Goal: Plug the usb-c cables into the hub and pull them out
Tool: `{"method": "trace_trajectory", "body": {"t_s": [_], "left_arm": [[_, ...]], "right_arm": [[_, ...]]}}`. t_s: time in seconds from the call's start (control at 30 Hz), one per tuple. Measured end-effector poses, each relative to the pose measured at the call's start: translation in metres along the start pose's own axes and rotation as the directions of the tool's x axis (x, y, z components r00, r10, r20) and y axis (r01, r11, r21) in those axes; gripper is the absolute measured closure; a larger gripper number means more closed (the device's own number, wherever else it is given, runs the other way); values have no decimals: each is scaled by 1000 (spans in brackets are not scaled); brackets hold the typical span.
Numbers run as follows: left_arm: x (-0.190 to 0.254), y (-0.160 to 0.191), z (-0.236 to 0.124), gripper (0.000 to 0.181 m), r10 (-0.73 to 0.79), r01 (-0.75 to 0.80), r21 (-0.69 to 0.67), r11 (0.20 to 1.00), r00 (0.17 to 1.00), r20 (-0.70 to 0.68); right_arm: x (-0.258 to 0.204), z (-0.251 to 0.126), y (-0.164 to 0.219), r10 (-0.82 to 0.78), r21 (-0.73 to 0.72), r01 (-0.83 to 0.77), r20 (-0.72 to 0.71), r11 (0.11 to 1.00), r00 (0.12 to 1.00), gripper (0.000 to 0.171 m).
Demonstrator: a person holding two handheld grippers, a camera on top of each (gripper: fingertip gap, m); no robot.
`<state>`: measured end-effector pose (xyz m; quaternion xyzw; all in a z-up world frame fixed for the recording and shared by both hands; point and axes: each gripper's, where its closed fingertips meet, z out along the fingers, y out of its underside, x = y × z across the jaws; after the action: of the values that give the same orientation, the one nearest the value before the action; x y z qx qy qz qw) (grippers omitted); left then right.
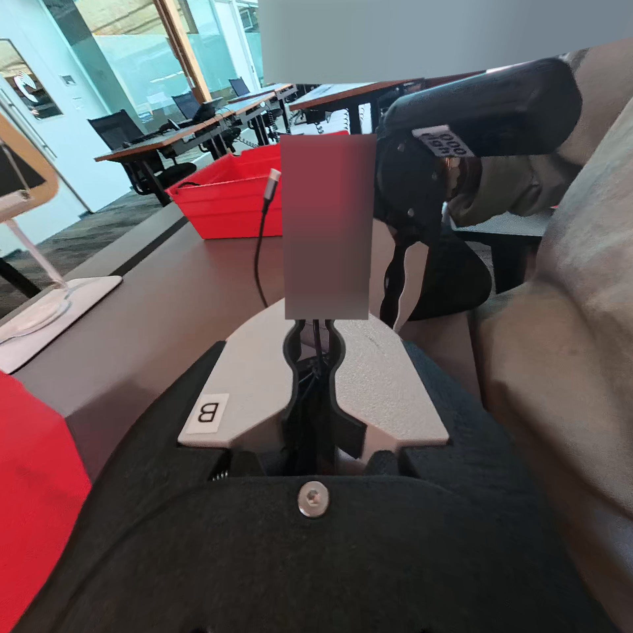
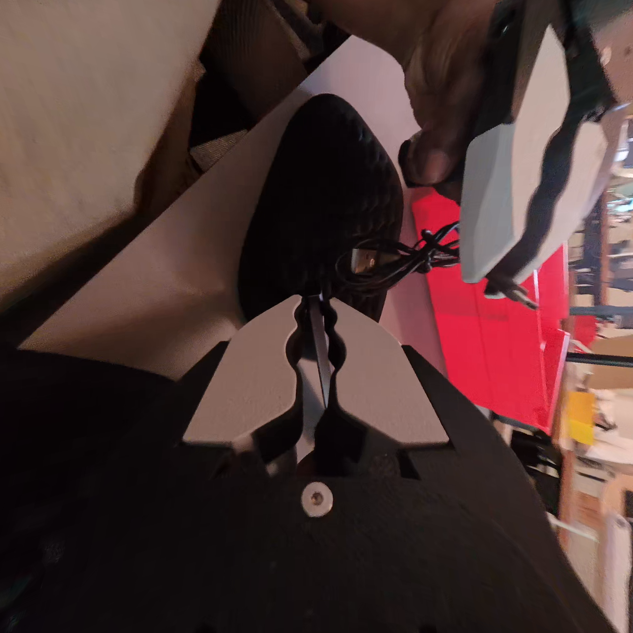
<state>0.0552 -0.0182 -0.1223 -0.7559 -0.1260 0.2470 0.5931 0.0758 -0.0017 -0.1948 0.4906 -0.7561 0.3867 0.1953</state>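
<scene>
My left gripper (image 1: 315, 323) is shut on a bundle of thin black cables (image 1: 317, 346); a blur patch hides its tips. It also shows in the right wrist view (image 2: 493, 281), with a cable plug (image 2: 513, 294) sticking out past its tips. One cable (image 1: 258, 260) rises from it and ends in a silver usb-c plug (image 1: 274, 176) in the air. My right gripper (image 2: 317, 303) is shut on the hub (image 2: 320, 352), a thin grey slab seen edge-on. Black cables with a metal plug (image 2: 363, 263) run from the hub toward the left gripper. The right gripper (image 1: 397, 315) hangs tips-down just right of the left one.
A red bin (image 1: 233, 202) stands on the dark table (image 1: 154, 308) behind the cable; it also shows in the right wrist view (image 2: 486, 342). Another red object (image 1: 30, 479) is at near left. A silver monitor base (image 1: 51, 308) sits at left. A black textured rounded object (image 2: 322, 191) lies past the right gripper.
</scene>
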Motion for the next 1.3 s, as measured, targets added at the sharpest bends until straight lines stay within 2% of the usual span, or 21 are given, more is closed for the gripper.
{"method": "trace_trajectory", "body": {"t_s": [0.2,0.27,0.47,0.53,0.73,0.87,0.93,1.0,1.07,1.13,1.23,1.3], "left_arm": [[-16,-5,-24,170,-4,1,35,999,997,76],[-16,-4,-28,170,-4,0,45,999,997,80],[-20,3,-30,170,-17,15,23,1000,996,90],[-19,9,-27,170,-2,4,-18,1000,996,91],[-12,17,-16,170,-22,25,-73,997,998,53],[-7,12,-10,170,-31,33,-67,997,999,26],[-4,9,-5,170,-24,24,-62,998,1000,7],[-2,10,0,170,-12,12,-77,997,1000,-1],[-1,10,3,170,-5,5,-86,996,1000,-3],[3,7,4,170,13,-14,-81,997,1000,-15],[8,8,9,170,18,-21,-84,996,999,-36],[9,8,15,170,14,-18,-77,997,999,-47]], "right_arm": [[20,23,9,237,45,-244,130,969,963,161],[16,27,25,293,-23,-294,168,956,941,155],[15,26,24,382,13,-391,190,920,905,158],[20,24,25,422,21,-427,122,904,898,150],[30,14,28,373,55,-370,-53,927,926,152],[66,-36,24,429,241,-368,-295,898,854,153],[69,-56,22,441,275,-355,-387,894,810,153],[50,-50,17,369,188,-319,-399,929,840,153],[19,-43,17,234,15,-243,-329,970,915,152],[2,-65,23,157,-105,-193,-280,976,947,153],[-30,-96,42,162,-296,-207,-168,933,972,153],[-55,-96,47,214,-351,-242,-118,904,970,152]]}}
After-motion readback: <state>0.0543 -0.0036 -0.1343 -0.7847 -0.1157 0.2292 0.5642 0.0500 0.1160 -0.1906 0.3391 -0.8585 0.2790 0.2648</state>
